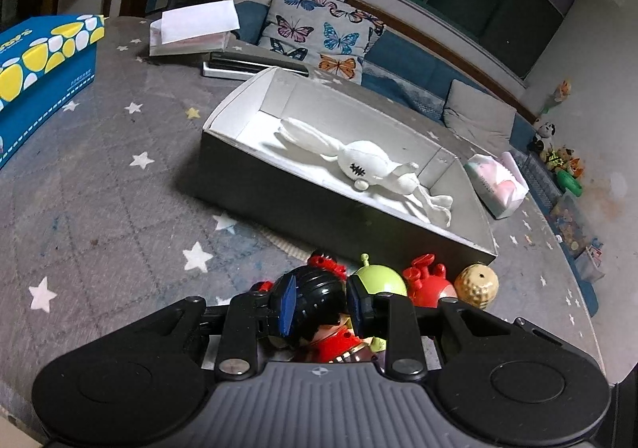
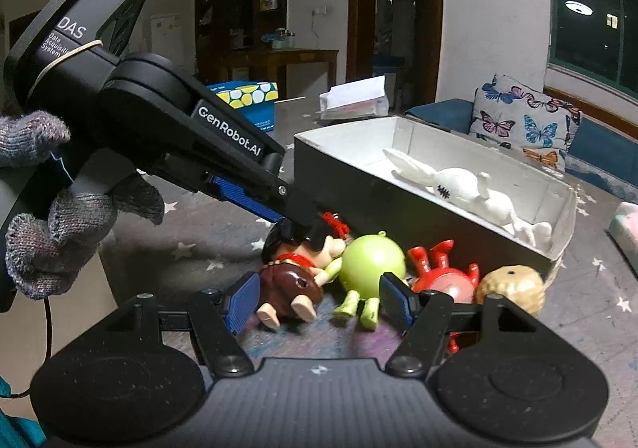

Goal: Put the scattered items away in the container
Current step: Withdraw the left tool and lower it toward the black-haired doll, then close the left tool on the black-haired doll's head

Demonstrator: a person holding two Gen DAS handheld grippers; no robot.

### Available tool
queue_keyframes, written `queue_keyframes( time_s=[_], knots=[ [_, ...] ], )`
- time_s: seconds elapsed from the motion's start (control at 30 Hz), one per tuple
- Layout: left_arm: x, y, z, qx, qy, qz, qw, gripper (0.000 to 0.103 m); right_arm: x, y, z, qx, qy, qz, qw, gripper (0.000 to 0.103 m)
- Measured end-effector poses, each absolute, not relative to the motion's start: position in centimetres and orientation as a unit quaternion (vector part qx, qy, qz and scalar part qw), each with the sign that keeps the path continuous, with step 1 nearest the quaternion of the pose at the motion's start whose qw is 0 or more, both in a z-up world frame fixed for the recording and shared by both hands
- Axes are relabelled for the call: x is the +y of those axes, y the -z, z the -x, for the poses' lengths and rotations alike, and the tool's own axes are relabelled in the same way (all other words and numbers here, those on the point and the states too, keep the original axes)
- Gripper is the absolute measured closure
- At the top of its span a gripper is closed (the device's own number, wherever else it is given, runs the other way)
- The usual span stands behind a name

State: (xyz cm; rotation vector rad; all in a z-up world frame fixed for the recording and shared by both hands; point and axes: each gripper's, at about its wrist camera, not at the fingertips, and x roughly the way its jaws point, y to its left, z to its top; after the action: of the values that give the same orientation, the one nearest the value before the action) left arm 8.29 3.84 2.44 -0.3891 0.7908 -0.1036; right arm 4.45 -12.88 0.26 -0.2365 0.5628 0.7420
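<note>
The left claw (image 1: 319,302) grips the doll's black head (image 1: 317,288) beside the box (image 2: 339,164), while the right claw (image 2: 319,302) stands wide around the green toy (image 2: 373,262) on the bench (image 1: 119,208)

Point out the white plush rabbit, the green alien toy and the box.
white plush rabbit (image 1: 365,164), left wrist view, on its round body.
green alien toy (image 2: 373,262), right wrist view, on its round green head.
box (image 1: 287,192), left wrist view, on its dark near wall.
</note>
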Motion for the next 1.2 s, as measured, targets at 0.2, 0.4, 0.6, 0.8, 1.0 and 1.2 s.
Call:
queue_keyframes(
  time_s=[0.2, 0.4, 0.6, 0.8, 1.0, 1.2],
  knots=[
    [4.2, -2.2, -8.2, 0.387, 0.046, 0.19, 0.901, 0.073, -12.3, 0.2, -4.4, 0.276, -0.364, 0.118, 0.882, 0.035],
    [4.6, -1.9, -8.0, 0.387, 0.05, 0.199, 0.899, 0.072, -11.6, 0.6, -4.4, 0.282, -0.374, 0.12, 0.875, 0.035],
    [5.0, -1.7, -8.1, 0.388, 0.057, 0.214, 0.895, 0.072, -11.1, 0.8, -4.5, 0.285, -0.38, 0.122, 0.871, 0.035],
    [5.5, -2.1, -8.7, 0.38, 0.062, 0.221, 0.896, 0.072, -10.5, 1.1, -5.0, 0.291, -0.385, 0.122, 0.867, 0.035],
    [5.9, -2.0, -10.2, 0.381, 0.075, 0.22, 0.895, 0.072, -9.8, 1.8, -5.4, 0.302, -0.386, 0.126, 0.862, 0.036],
    [6.2, -1.3, -11.4, 0.381, 0.089, 0.228, 0.892, 0.072, -9.5, 2.2, -5.9, 0.315, -0.383, 0.119, 0.86, 0.044]
  ],
)
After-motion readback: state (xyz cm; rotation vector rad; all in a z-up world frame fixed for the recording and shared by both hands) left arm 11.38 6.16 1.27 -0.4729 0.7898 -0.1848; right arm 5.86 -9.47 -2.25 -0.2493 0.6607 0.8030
